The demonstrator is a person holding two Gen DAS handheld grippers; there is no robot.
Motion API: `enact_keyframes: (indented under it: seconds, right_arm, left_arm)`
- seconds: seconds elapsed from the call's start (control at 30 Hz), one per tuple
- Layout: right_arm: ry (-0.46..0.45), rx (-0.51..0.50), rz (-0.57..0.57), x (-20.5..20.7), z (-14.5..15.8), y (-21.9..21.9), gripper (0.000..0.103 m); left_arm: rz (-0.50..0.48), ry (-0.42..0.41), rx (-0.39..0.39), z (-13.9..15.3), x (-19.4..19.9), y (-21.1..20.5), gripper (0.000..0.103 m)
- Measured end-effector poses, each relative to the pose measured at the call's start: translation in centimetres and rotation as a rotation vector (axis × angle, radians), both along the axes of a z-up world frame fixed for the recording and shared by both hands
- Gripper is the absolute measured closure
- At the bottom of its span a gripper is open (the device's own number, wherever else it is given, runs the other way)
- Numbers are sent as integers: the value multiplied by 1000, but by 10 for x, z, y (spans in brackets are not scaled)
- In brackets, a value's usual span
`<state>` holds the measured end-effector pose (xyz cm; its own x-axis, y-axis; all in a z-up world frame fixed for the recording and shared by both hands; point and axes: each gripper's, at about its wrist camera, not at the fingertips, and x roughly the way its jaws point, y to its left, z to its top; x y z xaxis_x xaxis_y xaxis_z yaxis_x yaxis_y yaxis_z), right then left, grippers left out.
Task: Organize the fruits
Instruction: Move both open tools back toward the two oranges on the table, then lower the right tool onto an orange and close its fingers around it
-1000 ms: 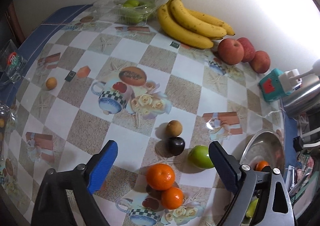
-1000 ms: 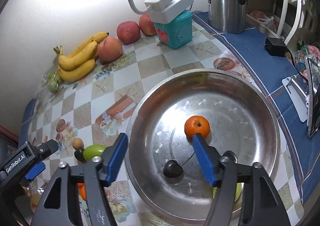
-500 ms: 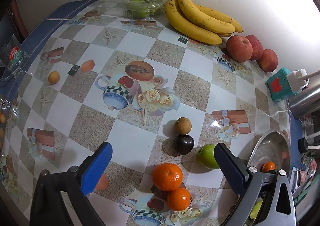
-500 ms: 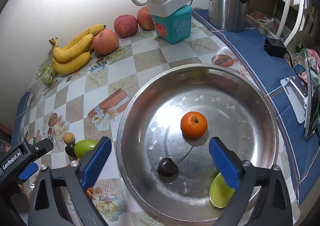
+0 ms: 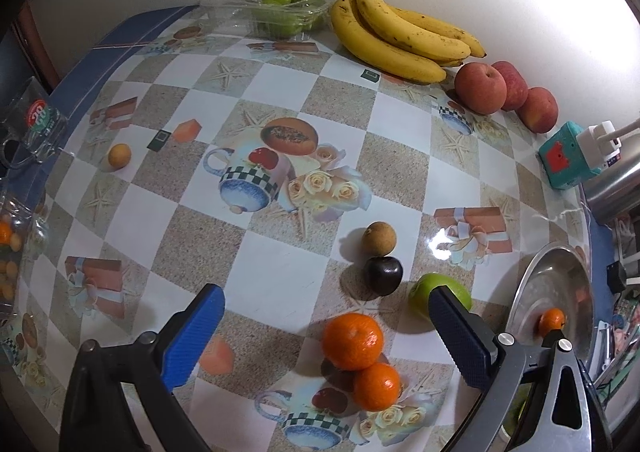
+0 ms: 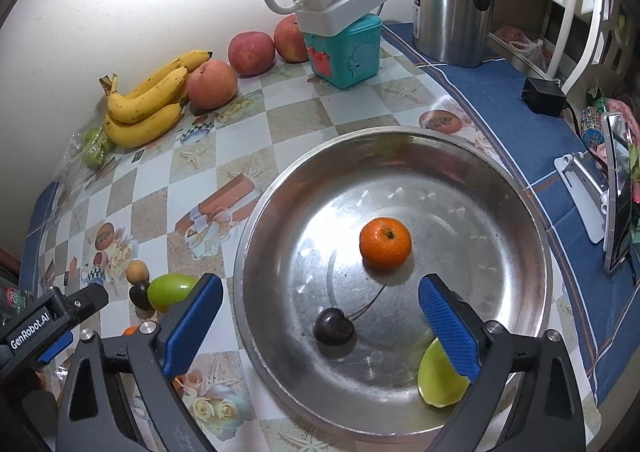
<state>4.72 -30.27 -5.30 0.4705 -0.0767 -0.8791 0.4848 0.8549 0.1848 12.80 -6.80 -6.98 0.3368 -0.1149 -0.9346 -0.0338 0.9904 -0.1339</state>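
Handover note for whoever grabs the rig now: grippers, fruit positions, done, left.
Left gripper: open, empty, above the loose fruit on the table.
Right gripper: open, empty, above the metal bowl.
In the bowl: one orange, a dark cherry, a green fruit.
On the table beside the bowl: two oranges, a green fruit, a dark fruit, a brown fruit; a small one farther off.
Bananas and apples sit by the wall.
Left: presumably move the loose fruit into the bowl.
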Motion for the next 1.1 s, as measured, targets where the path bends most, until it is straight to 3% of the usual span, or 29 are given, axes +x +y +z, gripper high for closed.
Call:
enact_keyframes:
  seconds: [0.27, 0.67, 1.1]
  right_arm:
    - [0, 23, 52, -1, 3, 27, 5]
    - [25, 64, 172, -2, 0, 79, 5]
    - [89, 87, 248, 11, -12, 110, 5]
  left_arm:
    - [-6, -30, 52, 4, -13, 13, 0]
    - [94, 3, 36, -2, -25, 51, 0]
    - [92, 47, 46, -10, -21, 54, 0]
